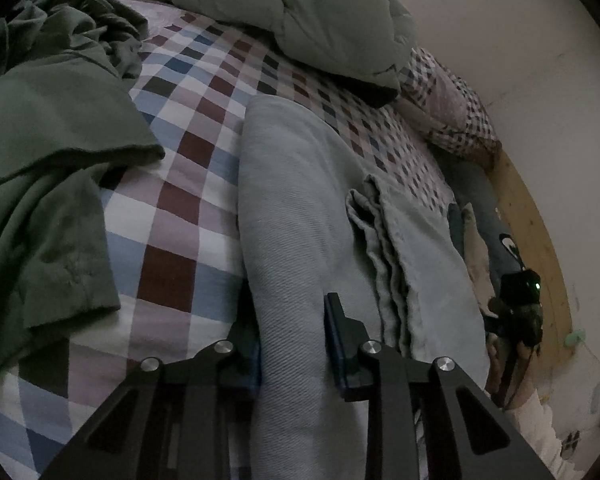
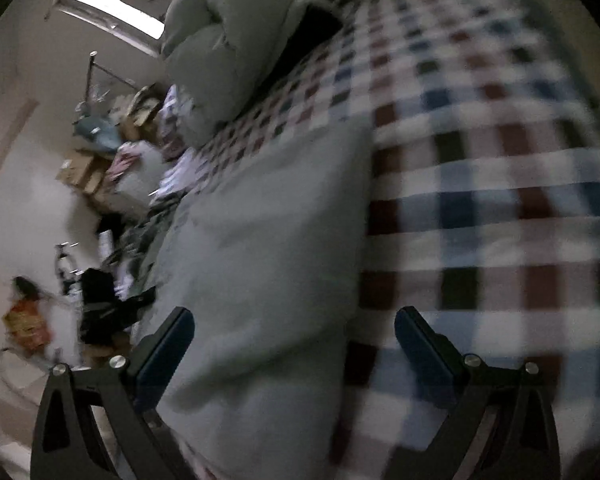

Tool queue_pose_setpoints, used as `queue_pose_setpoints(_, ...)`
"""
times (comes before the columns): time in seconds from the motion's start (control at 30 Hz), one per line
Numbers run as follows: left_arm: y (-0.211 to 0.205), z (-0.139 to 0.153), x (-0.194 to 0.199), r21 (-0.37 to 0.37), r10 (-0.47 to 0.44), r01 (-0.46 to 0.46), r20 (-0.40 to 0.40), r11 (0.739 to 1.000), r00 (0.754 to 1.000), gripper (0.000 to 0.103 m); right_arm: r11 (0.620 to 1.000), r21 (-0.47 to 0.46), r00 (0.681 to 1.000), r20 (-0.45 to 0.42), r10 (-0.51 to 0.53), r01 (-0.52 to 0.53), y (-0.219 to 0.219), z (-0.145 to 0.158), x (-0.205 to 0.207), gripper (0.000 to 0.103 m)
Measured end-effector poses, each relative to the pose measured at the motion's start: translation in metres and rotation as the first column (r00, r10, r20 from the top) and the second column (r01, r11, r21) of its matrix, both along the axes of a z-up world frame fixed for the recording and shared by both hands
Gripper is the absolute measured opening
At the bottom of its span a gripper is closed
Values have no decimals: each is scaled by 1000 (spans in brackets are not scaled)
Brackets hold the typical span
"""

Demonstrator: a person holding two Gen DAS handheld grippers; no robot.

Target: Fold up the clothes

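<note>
Jaws first, left wrist view: we see the left gripper closed most of the way onto a raised fold of the pale grey-blue garment, its blue-faced pads pressing the cloth from both sides. That fabric is a soft twill with fine diagonal ribbing; it lies as a long rounded roll running away from us over the checked bedsheet, with a flatter stack of layered edges just beside it on the right. The sheet is a woven check of maroon, blue, dark and white squares. At left a dark green garment sprawls crumpled, matte cotton with a hemmed sleeve. Farther back sits a puffy quilted grey-green duvet. At the right edge we note a pale wooden bed frame and, dimly, the other device with a small green light.

Right wrist view, heavily blurred: the right gripper stands wide open, black fingers with blue pads, gripping nothing. The same pale garment lies below between the fingers, a broad soft slab, possibly not touched; we cannot tell. Checked sheet fills the right; the duvet bunches behind. Cluttered boxes line the wall at left.
</note>
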State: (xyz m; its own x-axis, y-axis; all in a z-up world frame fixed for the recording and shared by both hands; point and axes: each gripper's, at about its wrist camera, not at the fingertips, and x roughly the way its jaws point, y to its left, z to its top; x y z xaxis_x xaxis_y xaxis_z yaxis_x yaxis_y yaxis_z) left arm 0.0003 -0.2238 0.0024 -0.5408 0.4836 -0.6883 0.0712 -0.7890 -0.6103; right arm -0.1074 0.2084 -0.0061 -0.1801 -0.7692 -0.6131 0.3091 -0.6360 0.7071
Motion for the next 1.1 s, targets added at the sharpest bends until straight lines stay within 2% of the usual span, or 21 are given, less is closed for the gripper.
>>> queue_pose_setpoints(0.07, 0, 0, 0, -2, -5, 5, -1, 1000, 1000, 27, 999, -20, 999, 16, 43, -43, -15, -7, -10, 103)
queue_pose_setpoints(0.3, 2, -1, -3, -6, -19, 19, -10, 1000, 1000, 26, 987, 24, 987, 34, 159, -160, -51, -20, -30, 102)
queue_pose_setpoints(0.33, 3, 0, -3, -9, -21, 21, -14, 1000, 1000, 24, 987, 28, 987, 34, 157, -158, -51, -21, -31, 101)
queue_pose_setpoints(0.37, 4, 0, -3, -13, -23, 23, -17, 1000, 1000, 20, 987, 34, 988, 33, 153, -154, -50, -21, -31, 94)
queue_pose_setpoints(0.4, 5, 1, -3, -15, -27, 27, -22, 1000, 999, 18, 988, 44, 989, 21, 147, -148, -49, -19, -30, 85)
queue_pose_setpoints(0.47, 9, 4, -3, -26, -36, 35, -35, 999, 999, 11, 989, 68, 991, -9, 133, -132, -50, -16, -24, 78)
queue_pose_setpoints(0.6, 14, 9, -1, -57, -24, 22, -44, 998, 999, 9, 985, 151, 989, -110, 95, -78, -57, 4, -3, 55)
queue_pose_setpoints(0.67, 19, 17, 1, -83, -25, 19, -65, 996, 998, 8, 978, 206, 981, -179, 74, -36, -63, 18, 11, 50)
queue_pose_setpoints(0.83, 38, 43, 9, -91, -65, 52, -141, 995, 988, 7, 967, 254, 959, -277, 62, 11, -68, 49, 35, 43)
queue_pose_setpoints(1.0, 56, 56, 12, -109, -81, 63, -165, 992, 983, 6, 967, 250, 939, -341, 44, 45, -59, 76, 62, 39)
queue_pose_setpoints(1.1, 60, 60, 14, -74, -62, 50, -165, 996, 984, 6, 966, 248, 933, -359, 21, 74, -51, 84, 78, 38)
